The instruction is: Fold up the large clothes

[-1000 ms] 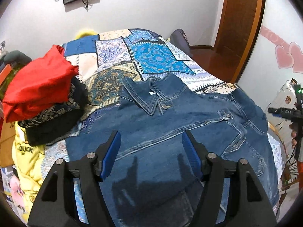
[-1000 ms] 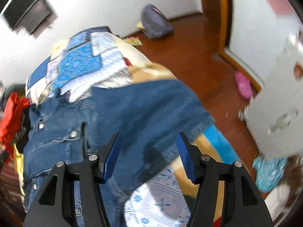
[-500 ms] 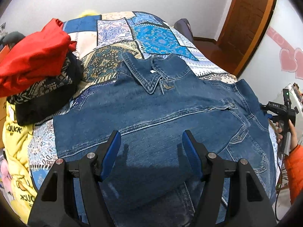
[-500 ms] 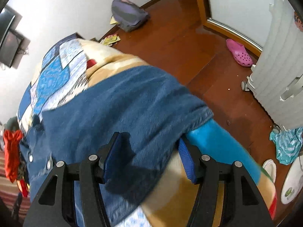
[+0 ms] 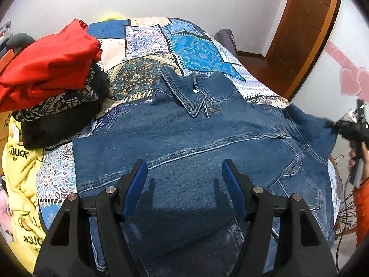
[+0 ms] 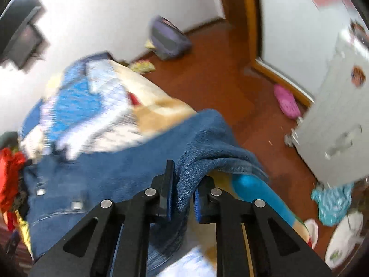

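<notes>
A blue denim jacket [image 5: 198, 143] lies spread front-down across the patchwork bedspread [image 5: 191, 48], its collar toward the far wall. My left gripper [image 5: 184, 182] hovers open just above the jacket's back, nothing between its blue pads. In the right wrist view my right gripper [image 6: 183, 196] is shut on the end of the jacket's sleeve [image 6: 203, 154], the denim bunched between the pads and lifted off the bed's edge. In the left wrist view that same right gripper [image 5: 332, 124] pulls the sleeve at the far right, held by a hand [image 5: 356, 159] with an orange cuff.
A pile of folded clothes, red on top [image 5: 48, 64] with a black patterned one below, sits at the bed's left, with yellow garments [image 5: 20, 184] beneath. On the wooden floor [image 6: 207, 73] lie a grey bag [image 6: 168, 39] and a pink shoe [image 6: 287, 101]. A white cabinet [image 6: 339, 120] stands at the right.
My right gripper has closed on the sleeve end and lifted it off the bed edge. My left gripper has sunk a little toward the jacket's back and stays open.
</notes>
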The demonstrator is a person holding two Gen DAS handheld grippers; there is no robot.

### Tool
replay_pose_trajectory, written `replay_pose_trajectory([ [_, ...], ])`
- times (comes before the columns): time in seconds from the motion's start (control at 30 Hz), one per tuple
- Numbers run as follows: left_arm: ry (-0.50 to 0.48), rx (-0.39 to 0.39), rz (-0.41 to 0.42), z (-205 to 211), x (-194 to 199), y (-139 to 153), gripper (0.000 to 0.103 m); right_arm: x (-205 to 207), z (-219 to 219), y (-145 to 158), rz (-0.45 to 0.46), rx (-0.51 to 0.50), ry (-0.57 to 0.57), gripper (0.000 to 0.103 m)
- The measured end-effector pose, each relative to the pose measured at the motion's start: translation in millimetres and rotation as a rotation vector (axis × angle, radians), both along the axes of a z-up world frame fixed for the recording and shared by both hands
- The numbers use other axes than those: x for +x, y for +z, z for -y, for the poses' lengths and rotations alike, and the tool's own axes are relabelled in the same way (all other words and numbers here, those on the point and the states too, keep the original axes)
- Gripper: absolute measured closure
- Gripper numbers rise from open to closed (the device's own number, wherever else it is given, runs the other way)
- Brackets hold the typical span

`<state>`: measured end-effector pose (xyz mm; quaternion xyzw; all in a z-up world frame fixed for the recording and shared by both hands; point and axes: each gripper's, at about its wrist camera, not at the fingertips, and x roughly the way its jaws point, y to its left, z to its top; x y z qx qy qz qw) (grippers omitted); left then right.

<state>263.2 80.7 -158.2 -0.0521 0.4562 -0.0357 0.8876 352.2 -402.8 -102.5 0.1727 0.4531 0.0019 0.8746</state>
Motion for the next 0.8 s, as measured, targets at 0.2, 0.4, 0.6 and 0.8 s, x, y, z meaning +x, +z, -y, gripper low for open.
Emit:
replay_pose_trajectory([
  [0.2, -0.003, -0.010, 0.026, -4, -5, 7, 0.037, -23, -84, 67, 0.159, -0.008, 0.248, 0.091],
  [0.4, -0.007, -0.009, 0.046, -5, -16, 14, 0.037, -35, -164, 48, 0.092, 0.009, 0.476, 0.087],
  [0.6, -0.005, 0.017, 0.049, -9, -27, 15, 0.037, -41, -212, -13, -0.127, -0.073, 0.646, 0.086],
  [0.8, 0.003, 0.002, 0.032, -8, -28, 10, 0.037, -63, -232, -13, -0.113, -0.191, 0.729, 0.058],
])
